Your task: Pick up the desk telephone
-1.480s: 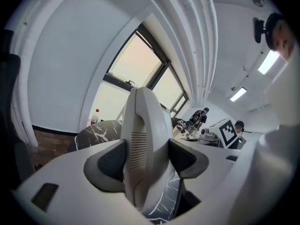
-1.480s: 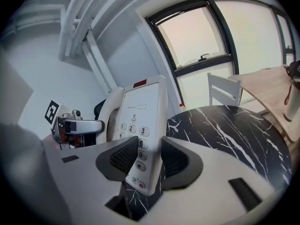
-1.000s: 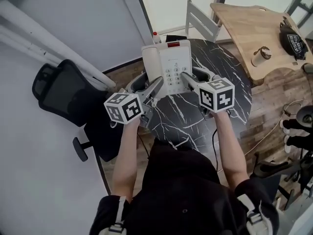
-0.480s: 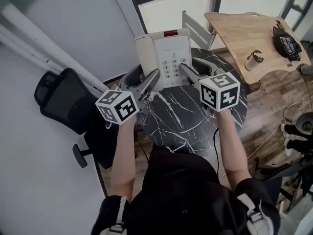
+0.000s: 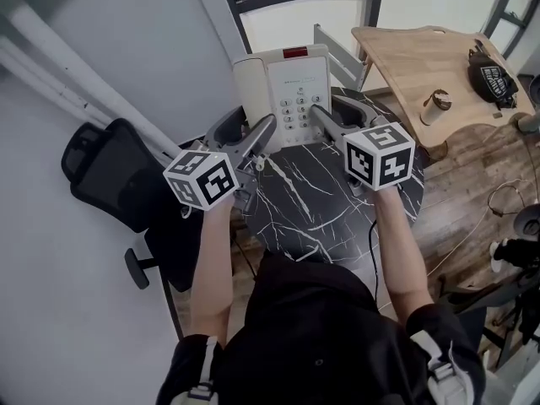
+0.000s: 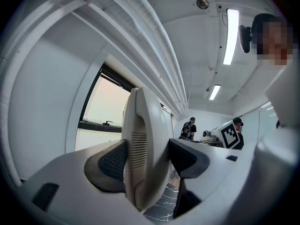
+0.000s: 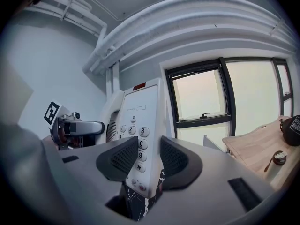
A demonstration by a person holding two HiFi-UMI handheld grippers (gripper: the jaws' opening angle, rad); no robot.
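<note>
The left claw (image 5: 249, 132) is closed on the handset side of the white telephone (image 5: 291, 91). The telephone is held up above the far part of the black marble counter (image 5: 312, 201), between both claws, with its keys towards the person. The right claw (image 5: 336, 113) is closed on its right edge, beside the number keys.

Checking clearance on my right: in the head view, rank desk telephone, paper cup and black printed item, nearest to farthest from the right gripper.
1. desk telephone, clamped in right gripper
2. paper cup, on wooden table, right
3. black printed item, farther right
</note>
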